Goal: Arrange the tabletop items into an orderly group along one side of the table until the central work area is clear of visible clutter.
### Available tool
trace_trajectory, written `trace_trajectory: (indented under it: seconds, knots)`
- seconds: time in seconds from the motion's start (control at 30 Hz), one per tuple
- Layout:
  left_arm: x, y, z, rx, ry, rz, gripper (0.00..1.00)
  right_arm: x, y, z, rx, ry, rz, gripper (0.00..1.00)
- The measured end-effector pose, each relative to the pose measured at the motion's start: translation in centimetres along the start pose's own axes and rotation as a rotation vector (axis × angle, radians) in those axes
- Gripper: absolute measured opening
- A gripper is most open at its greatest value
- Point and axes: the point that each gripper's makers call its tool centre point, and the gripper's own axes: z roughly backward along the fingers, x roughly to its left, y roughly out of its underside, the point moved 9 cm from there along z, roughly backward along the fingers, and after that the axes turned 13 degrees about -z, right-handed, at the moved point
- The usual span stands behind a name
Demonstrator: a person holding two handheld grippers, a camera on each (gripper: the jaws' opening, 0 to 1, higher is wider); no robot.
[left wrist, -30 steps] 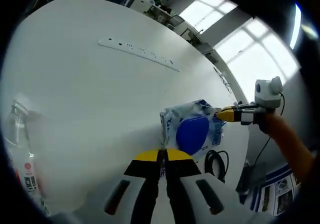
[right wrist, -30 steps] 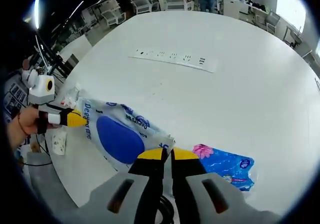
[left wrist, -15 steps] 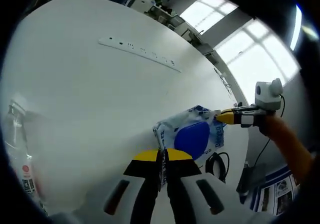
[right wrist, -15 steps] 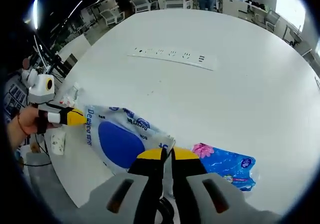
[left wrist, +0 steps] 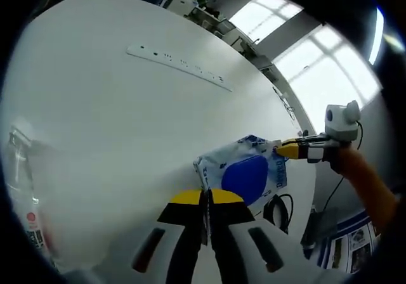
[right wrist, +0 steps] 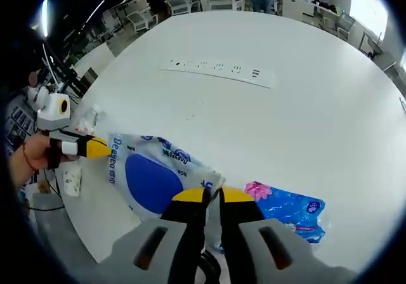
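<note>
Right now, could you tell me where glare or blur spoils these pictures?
Left gripper view: the windows are blown out white, and the bottle at the left edge is smeared and blurred. Right gripper view: evenly lit, the wipes pack sharp, fisheye bending the table edge.

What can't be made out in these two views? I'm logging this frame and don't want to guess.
- Wipes pack: the print is too small to read in either view; its near corner is hidden by the right gripper.
- Blue pack: its near edge is cut off by the right gripper's body.
- Bottle: blurred at the left gripper view's edge.
- Cable: partly hidden behind the left gripper.
</note>
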Motion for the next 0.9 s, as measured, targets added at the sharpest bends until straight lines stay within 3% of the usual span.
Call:
trace_trajectory:
  seconds: [0.9]
  knots:
    - [0.53, 0.31, -0.72, 0.006, 0.002, 0.003, 0.00, 0.67, -0.26, 0.49, -0.033, -0.028, 0.006, 0.05]
